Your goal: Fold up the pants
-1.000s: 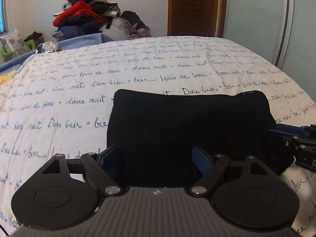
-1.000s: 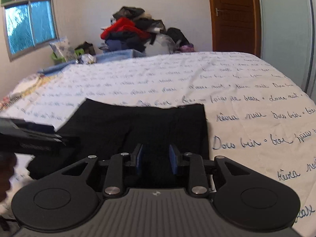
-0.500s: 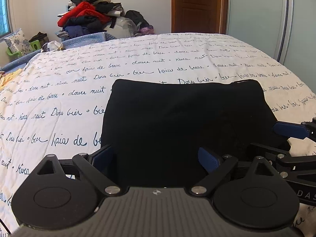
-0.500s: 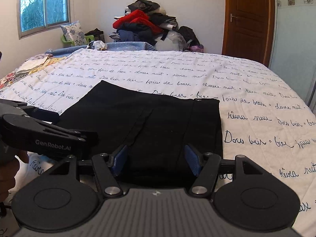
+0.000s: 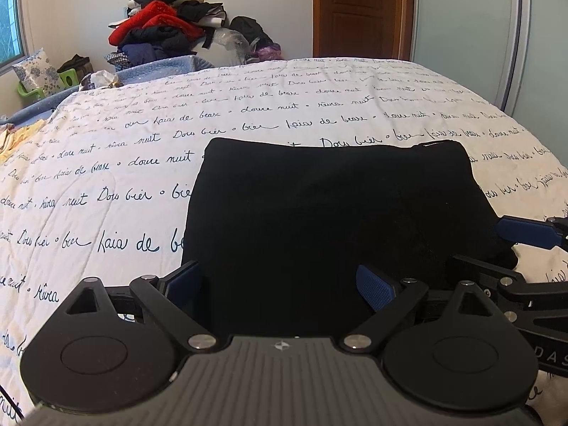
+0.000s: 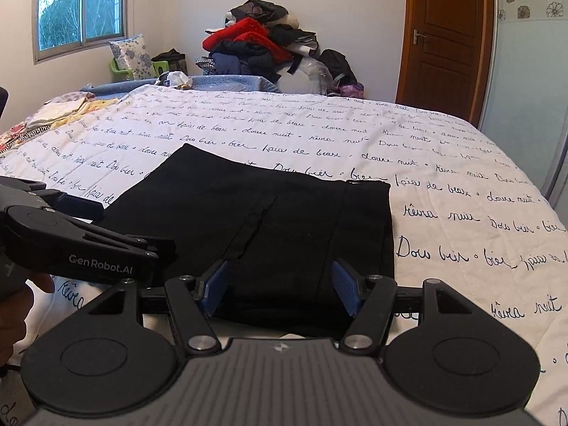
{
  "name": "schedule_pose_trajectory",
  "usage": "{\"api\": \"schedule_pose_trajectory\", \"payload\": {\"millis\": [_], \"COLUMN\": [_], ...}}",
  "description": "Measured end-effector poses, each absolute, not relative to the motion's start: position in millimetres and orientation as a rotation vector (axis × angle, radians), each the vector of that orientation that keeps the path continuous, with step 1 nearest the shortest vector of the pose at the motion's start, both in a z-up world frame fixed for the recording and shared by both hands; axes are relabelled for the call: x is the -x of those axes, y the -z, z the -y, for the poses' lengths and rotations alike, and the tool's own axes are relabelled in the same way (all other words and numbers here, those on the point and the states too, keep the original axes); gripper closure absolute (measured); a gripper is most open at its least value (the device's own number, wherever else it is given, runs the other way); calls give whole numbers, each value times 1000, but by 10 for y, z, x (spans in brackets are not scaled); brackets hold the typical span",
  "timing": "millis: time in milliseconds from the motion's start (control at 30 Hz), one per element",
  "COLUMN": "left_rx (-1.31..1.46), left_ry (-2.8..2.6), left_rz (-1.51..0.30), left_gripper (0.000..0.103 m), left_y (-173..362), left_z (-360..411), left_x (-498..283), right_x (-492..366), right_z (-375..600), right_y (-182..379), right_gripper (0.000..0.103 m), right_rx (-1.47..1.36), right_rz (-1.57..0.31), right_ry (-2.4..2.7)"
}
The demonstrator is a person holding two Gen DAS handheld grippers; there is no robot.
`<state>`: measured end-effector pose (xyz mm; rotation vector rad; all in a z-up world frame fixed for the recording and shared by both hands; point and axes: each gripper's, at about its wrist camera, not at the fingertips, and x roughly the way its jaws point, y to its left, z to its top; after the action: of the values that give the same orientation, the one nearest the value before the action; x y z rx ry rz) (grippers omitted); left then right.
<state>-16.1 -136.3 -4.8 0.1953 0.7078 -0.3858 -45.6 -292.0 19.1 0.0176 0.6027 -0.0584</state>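
The black pants (image 5: pixel 330 220) lie folded into a flat rectangle on the white bedspread; they also show in the right wrist view (image 6: pixel 269 227), with a seam running down the top layer. My left gripper (image 5: pixel 280 284) is open, its blue pads wide apart just above the near edge of the pants, holding nothing. My right gripper (image 6: pixel 280 287) is open too, above the near right part of the pants. Each gripper shows in the other's view: the right one (image 5: pixel 522 248) at the pants' right edge, the left one (image 6: pixel 81 241) at their left edge.
The bed (image 5: pixel 142 135) has a white cover with blue script. A pile of clothes (image 6: pixel 259 46) sits beyond its far end, with a wooden door (image 6: pixel 443 42) to the right and a window (image 6: pixel 81 10) to the left. Folded cloths (image 6: pixel 60 113) lie at the bed's far left.
My right gripper has opened from nearly shut to wide. Both grippers have drawn back and risen a little from the pants, which lie still.
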Motion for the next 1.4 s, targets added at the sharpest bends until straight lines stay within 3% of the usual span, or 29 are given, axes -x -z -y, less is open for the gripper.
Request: {"api": "schedule_pose_trajectory", "payload": {"millis": [833,1033,1400], "left_rx": [-227,-160,108], "left_ry": [395,426,635], "left_rz": [-685,-671,-881], "left_gripper": [9,9,10], "left_y": [-25,-88,96], "left_z": [1298,944,546], "left_x": [100,-271,-882], "right_x": [534,411,131], "right_z": [3014,3447,4139], "right_y": [-263,-266,115], "right_gripper": [39,35,35], "right_rx": [-39,-169,-506], "right_rz": [-581,-570,-656], "right_ry": [71,100,20]}}
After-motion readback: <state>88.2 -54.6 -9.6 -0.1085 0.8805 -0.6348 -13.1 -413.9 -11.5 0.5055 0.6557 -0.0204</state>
